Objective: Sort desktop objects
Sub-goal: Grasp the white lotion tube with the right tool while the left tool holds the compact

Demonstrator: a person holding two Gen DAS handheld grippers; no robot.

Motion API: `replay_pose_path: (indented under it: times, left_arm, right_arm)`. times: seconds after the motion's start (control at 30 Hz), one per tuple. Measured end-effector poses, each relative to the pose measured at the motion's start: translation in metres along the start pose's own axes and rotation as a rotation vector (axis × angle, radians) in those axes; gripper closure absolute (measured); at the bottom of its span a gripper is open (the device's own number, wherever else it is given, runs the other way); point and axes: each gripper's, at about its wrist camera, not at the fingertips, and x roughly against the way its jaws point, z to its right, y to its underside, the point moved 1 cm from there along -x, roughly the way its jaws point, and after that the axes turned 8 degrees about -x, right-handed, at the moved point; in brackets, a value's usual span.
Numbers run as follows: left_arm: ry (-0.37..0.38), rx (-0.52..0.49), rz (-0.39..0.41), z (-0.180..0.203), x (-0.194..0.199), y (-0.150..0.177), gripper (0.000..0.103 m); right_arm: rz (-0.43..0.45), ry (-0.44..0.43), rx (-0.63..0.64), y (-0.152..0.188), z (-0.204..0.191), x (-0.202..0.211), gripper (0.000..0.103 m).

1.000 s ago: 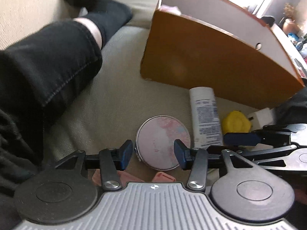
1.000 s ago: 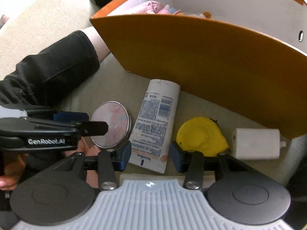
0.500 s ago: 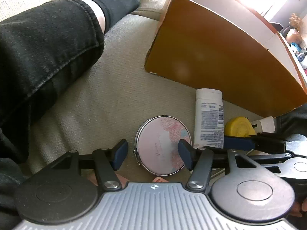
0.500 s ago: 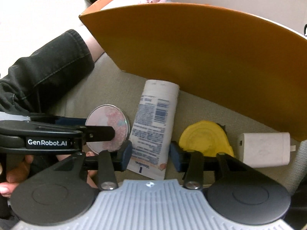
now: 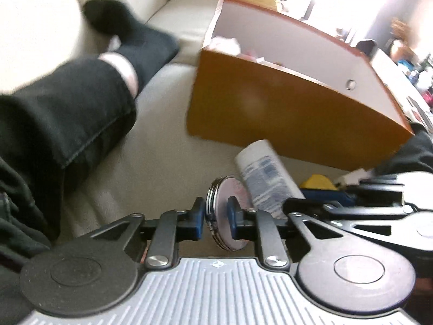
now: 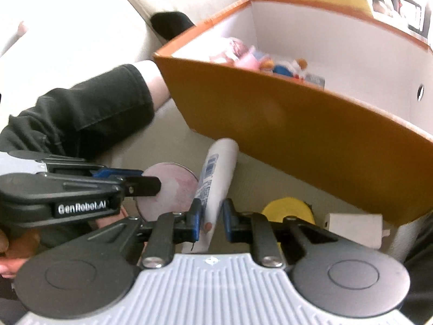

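The left gripper (image 5: 216,215) is clamped edge-on across a round pink compact (image 5: 226,216), its 2 pads pressing the flat faces so the disc stands upright between them, clear of the sofa cushion (image 5: 151,162). The right gripper (image 6: 210,218) has a white tube (image 6: 216,178) between its jaws, which are closing on the tube's flat crimped tail; the pads look to touch it, and the capped end points toward 12 o'clock at the orange box (image 6: 270,119). In the right view the compact sits at 9 o'clock of the tube, nearly touching it. Left on the cushion are a yellow tape measure (image 6: 288,208) at 3 o'clock of the tube and a white charger (image 6: 354,227) beyond it, both just beside the box wall. The box already holds small toys (image 6: 251,57). The compact is likely light, stiff and smooth, with a hinge and perhaps a mirror inside, so a drop could crack it; gripping the faces suits it, though its slick lid may slip. The tube is soft and squeezable: the crimped tail is a thin hold, so it may swing, and the firmer body near the cap would be steadier.
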Motion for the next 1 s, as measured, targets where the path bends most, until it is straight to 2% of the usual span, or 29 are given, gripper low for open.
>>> replay_pose_path:
  times: [0.13,0.23,0.33,0.47,0.6,0.63,0.67,0.77,0.9,1.0]
  left_arm:
    - [0.007,-0.074,0.022,0.018,0.003,-0.005,0.087]
    - [-0.005,-0.098,0.024,0.022,-0.002,-0.009,0.087]
    - [0.015,-0.113,0.017,0.028,-0.005,-0.01,0.087]
    - [0.072,-0.087,-0.008,0.029,-0.01,-0.007,0.085]
    - [0.069,-0.076,-0.019,0.029,-0.016,-0.006,0.084]
    - [0.073,-0.071,-0.017,0.028,-0.017,-0.006,0.084]
    - [0.075,-0.064,-0.015,0.027,-0.017,-0.006,0.084]
    - [0.083,-0.04,-0.017,0.022,-0.017,-0.005,0.085]
    - [0.088,-0.025,-0.015,0.022,-0.017,-0.005,0.085]
    - [0.091,-0.01,-0.016,0.019,-0.018,-0.005,0.085]
  right_arm:
    - [0.016,0.012,0.046,0.002,-0.003,0.01,0.086]
    - [-0.021,0.027,0.048,0.005,-0.004,-0.005,0.086]
    - [-0.045,0.016,0.027,0.008,0.0,-0.012,0.085]
    - [-0.054,-0.005,-0.002,0.007,0.006,-0.016,0.078]
    - [-0.063,-0.01,-0.041,0.006,0.015,-0.023,0.076]
    - [-0.065,-0.014,-0.056,0.005,0.017,-0.024,0.077]
    - [-0.065,-0.015,-0.073,0.005,0.019,-0.023,0.083]
    - [-0.04,-0.035,-0.089,0.003,0.02,-0.016,0.085]
    - [0.01,-0.057,-0.03,-0.003,0.006,-0.005,0.086]
    - [-0.01,-0.077,-0.021,-0.002,0.003,-0.008,0.086]
